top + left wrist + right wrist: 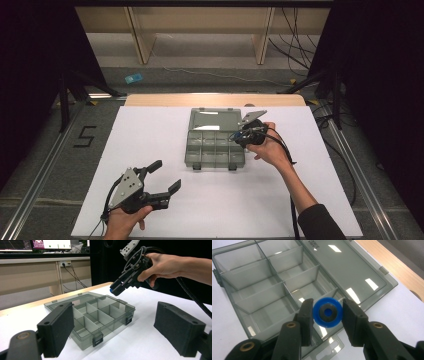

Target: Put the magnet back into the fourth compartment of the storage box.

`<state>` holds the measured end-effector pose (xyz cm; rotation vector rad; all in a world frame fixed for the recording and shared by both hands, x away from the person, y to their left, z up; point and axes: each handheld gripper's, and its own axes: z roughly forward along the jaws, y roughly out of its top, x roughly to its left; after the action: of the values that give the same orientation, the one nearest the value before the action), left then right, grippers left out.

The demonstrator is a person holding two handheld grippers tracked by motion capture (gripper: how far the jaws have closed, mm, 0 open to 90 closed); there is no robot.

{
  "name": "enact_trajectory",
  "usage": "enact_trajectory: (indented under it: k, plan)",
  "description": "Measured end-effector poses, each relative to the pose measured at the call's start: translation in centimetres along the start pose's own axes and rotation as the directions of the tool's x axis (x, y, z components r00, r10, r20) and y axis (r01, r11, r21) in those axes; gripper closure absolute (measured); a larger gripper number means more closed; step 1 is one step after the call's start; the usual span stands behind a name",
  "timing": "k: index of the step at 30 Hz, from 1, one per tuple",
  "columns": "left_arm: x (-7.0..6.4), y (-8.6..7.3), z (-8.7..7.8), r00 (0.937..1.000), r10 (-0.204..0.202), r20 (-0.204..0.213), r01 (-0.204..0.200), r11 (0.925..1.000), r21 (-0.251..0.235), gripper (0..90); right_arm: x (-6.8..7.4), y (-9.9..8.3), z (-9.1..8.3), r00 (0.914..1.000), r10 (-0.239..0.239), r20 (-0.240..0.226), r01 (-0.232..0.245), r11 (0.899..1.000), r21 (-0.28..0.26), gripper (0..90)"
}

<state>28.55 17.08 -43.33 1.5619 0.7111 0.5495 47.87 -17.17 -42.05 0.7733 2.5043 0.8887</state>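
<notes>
Compartment box point(212, 145) mid-bench point(150, 130), lid open far side; ring point(327, 312) above its right edge; left gripper point(162, 180) near-left.

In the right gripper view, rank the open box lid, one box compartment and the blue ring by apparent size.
1. Lid, largest.
2. Compartment, next.
3. Blue ring, smallest, though held in the right gripper nearest the camera, so it looks bigger than it is.

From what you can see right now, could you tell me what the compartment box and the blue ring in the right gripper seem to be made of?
The compartment box looks like smoky translucent plastic: glossy, with light reflections on its open lid and the table showing through. The blue ring, held between the right gripper jaws, looks like smooth moulded plastic around a dull grey core, possibly rubber or metal; that part is unclear.
</notes>
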Motion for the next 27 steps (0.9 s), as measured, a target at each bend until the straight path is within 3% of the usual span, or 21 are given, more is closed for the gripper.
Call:
enact_trajectory:
  k: [23, 27]
  plan:
    - [0.0, 0.0, 0.0, 1.0000, -0.007, -0.002, 0.007, 1.0000, 0.001, 15.7, -0.4, -0.2, 2.2, 0.9999, 0.012, 0.009, -0.012, 1.000, 0.013, 62.3]
    - [0.0, 0.0, 0.0, 1.0000, -0.006, -0.001, 0.006, 1.0000, 0.000, 15.7, -0.4, -0.2, 2.6, 0.9996, 0.022, 0.016, -0.022, 1.000, -0.002, 56.5]
